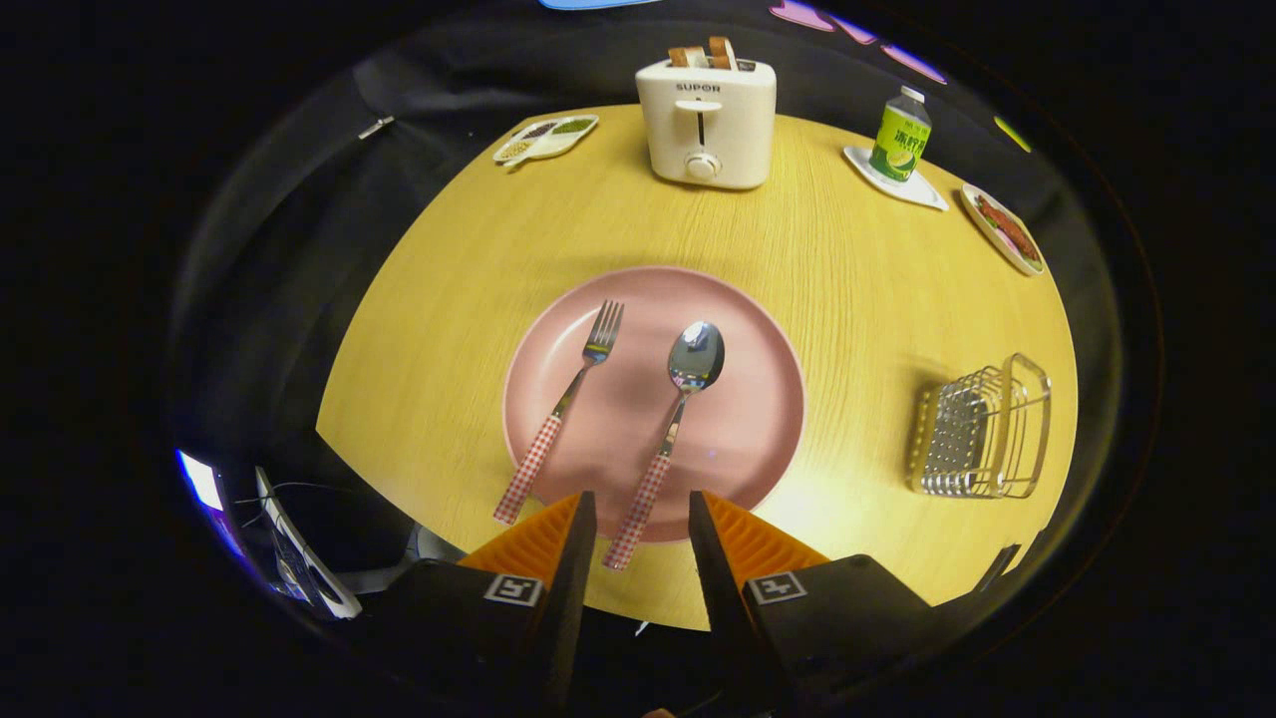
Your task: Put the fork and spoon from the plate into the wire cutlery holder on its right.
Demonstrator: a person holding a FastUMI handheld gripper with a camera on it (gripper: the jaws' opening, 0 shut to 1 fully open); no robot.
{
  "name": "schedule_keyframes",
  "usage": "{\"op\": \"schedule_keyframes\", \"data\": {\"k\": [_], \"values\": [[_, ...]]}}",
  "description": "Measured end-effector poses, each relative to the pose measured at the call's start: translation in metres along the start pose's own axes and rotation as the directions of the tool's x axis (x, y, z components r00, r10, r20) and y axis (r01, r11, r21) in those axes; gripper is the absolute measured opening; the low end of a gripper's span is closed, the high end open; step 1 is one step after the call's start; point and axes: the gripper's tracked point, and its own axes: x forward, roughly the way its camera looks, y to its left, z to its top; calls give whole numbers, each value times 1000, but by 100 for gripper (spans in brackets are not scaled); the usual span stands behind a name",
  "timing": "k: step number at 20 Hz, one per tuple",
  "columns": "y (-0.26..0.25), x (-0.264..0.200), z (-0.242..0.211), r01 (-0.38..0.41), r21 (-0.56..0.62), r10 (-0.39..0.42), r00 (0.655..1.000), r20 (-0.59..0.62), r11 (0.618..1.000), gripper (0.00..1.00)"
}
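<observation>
A pink plate (748, 419) lies on the round wooden table just ahead of my fingers. On it rest a fork (568, 399) and a spoon (678, 399), both with red-and-white checked handles pointing back toward me. The spoon's handle end reaches off the plate's rim into the gap between my fingertips, seemingly below them. The fork lies left of the spoon, its handle end beside my left finger (573, 543). My gripper (642, 519) is open and holds nothing. The wire cutlery holder (982, 429) stands on the table to the right of the plate.
At the table's far side stands a white toaster (708, 125) with bread in it. Left of it lies a small divided dish (546, 138). Far right are a green-labelled bottle (900, 135) on a white coaster and a plate of food (1002, 227).
</observation>
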Motion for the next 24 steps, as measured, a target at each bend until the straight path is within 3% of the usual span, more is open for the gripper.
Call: {"op": "schedule_keyframes", "data": {"k": [3, 8, 10, 11, 18, 24], "values": [[-3, 21, -5, 14, 59, -11, 999, -37, 998, 50], [-11, 43, -9, 62, 70, -56, 994, -90, 996, 49], [-15, 43, -8, 74, 100, -64, 993, -98, 992, 21], [-15, 45, -8, 68, 97, -57, 993, -105, 993, 15], [-21, 24, 5, 14, 167, -5, 998, -58, 986, 13], [-38, -44, 33, -62, 118, 57, 998, 41, 991, 13]]}}
